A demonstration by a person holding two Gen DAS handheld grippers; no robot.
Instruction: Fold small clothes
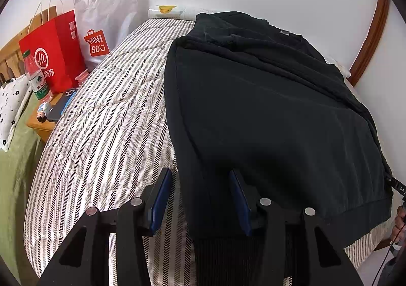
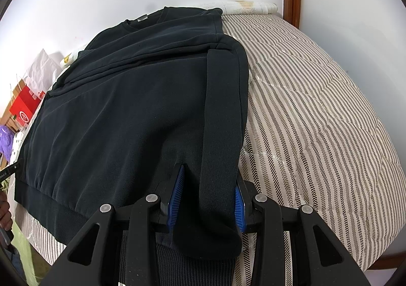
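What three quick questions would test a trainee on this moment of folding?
1. True or false: the black cotton sweatshirt lies on the striped quilt with its collar towards the wall.
2. What stands next to the red paper bag? A) clear plastic water bottle B) desk lamp C) ceramic mug
3. At which edge of the sweatshirt do the left gripper and right gripper sit?

Key: 1 true; 2 A; 3 the ribbed hem, one gripper at each corner.
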